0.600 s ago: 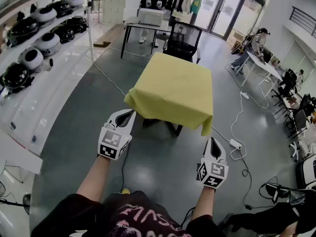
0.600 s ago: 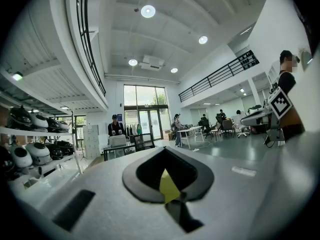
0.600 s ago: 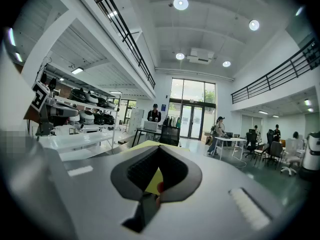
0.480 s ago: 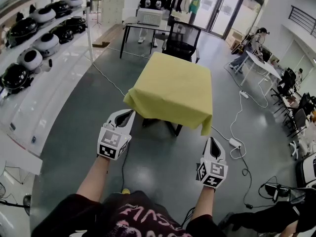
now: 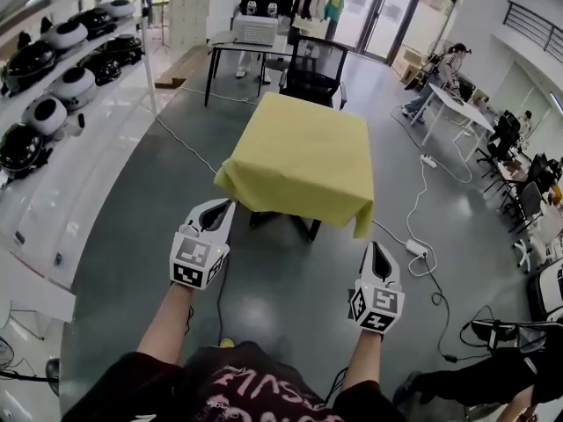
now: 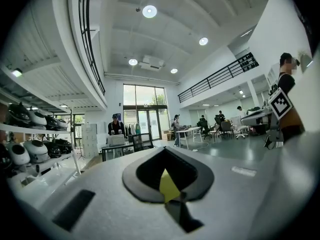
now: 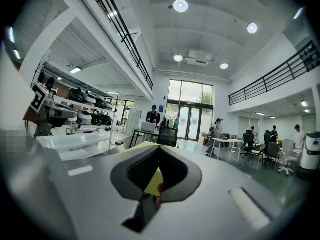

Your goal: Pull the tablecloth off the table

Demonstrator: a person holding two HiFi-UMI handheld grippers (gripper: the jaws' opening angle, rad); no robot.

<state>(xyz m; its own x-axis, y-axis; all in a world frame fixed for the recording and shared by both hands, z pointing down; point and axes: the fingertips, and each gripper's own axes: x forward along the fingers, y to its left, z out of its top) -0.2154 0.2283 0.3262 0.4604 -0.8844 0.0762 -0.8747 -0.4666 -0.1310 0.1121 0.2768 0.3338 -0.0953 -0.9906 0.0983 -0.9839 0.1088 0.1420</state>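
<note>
I am holding my left gripper [image 5: 223, 209] and my right gripper [image 5: 376, 250] roughly level out in front of me. Each has its fingers pressed together on nothing, since the cloth is out of reach. Ahead, well apart from both, the yellow tablecloth [image 5: 303, 152] is draping over the table [image 5: 310, 228]. Its near corners are hanging toward me, and I judge them the handiest places to pinch. Beyond, a black chair [image 5: 313, 73] is standing.
</note>
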